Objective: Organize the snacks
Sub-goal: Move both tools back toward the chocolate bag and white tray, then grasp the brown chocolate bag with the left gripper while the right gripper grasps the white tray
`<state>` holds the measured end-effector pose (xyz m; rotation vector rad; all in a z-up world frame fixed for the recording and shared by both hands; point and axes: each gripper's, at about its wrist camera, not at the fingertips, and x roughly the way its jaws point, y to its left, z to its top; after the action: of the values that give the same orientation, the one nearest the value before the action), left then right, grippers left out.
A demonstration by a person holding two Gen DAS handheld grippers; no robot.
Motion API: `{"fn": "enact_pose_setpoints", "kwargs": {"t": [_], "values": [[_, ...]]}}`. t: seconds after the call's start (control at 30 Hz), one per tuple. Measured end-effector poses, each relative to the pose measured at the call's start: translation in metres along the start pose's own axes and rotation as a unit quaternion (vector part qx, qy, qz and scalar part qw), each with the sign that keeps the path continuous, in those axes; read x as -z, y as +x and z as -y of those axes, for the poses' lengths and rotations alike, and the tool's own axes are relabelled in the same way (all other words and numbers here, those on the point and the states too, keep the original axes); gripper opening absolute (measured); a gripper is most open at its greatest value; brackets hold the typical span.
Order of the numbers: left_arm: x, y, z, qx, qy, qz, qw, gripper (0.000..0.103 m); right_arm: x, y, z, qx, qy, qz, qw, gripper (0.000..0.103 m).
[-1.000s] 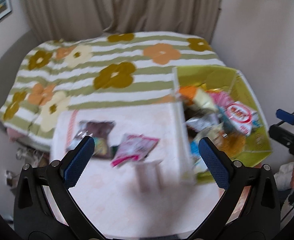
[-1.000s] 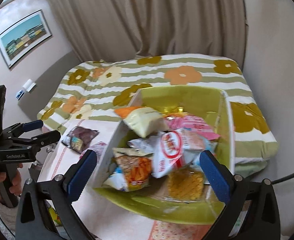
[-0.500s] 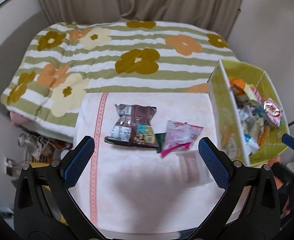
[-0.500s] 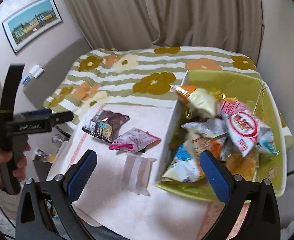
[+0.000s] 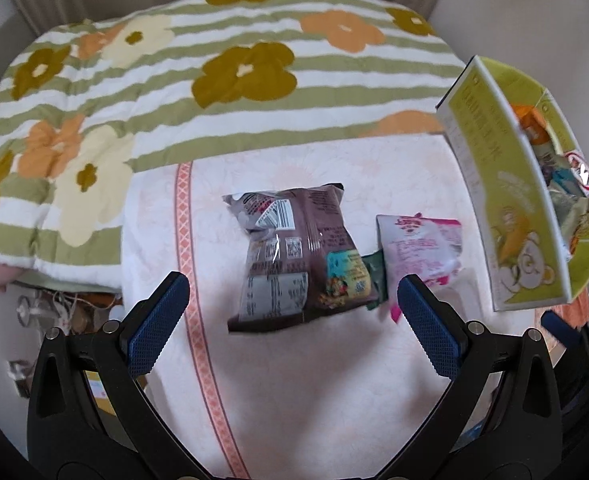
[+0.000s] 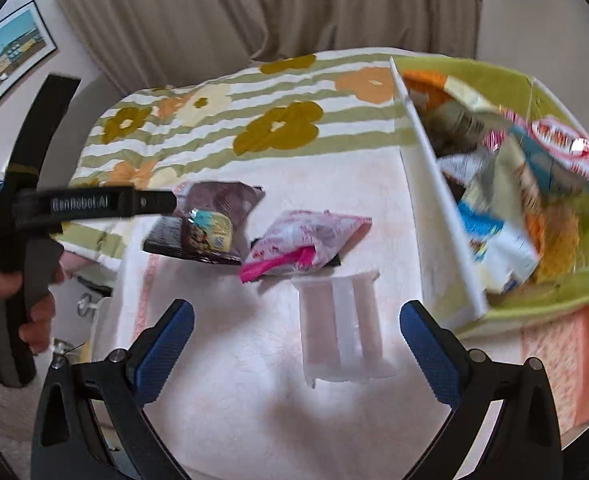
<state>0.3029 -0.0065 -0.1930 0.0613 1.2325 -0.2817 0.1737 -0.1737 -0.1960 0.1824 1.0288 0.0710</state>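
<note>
Two snack bags are lying side by side on a table (image 5: pixel 294 380): the larger bag (image 5: pixel 294 256) at centre, the smaller bag (image 5: pixel 422 248) at its 3 o'clock. A box (image 5: pixel 506 216) holding more snacks is sitting further toward 3 o'clock, with a bed (image 5: pixel 214 68) lying beyond at 12 o'clock.

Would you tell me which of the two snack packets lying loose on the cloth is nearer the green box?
The pink packet: it lies between the brown packet and the green box on the right.

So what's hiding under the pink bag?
A dark green packet pokes out from under the pink bag, between it and the brown bag. Most of the packet is covered, so what it is can't be seen.
</note>
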Motion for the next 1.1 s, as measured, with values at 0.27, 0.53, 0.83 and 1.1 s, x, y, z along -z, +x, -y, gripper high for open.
{"fn": "enact_pose_setpoints", "kwargs": {"t": [0.27,0.53,0.83,1.1], "values": [[-0.014,0.054,0.001,-0.005,-0.005,-0.035,0.9994,0.103,0.016,0.039,0.005,0.053,-0.022,-0.003,0.998,0.103],[-0.022,0.086,-0.003,-0.001,-0.018,-0.056,0.9982,0.103,0.022,0.070,0.013,0.043,-0.015,-0.012,0.999,0.103],[-0.026,0.098,0.004,0.017,-0.020,-0.077,0.9967,0.087,0.024,0.081,0.016,0.057,-0.035,-0.023,0.997,0.103],[-0.022,0.093,-0.004,0.040,-0.022,-0.072,0.9963,0.076,0.029,0.085,0.009,0.061,-0.050,-0.028,0.996,0.102]]}}
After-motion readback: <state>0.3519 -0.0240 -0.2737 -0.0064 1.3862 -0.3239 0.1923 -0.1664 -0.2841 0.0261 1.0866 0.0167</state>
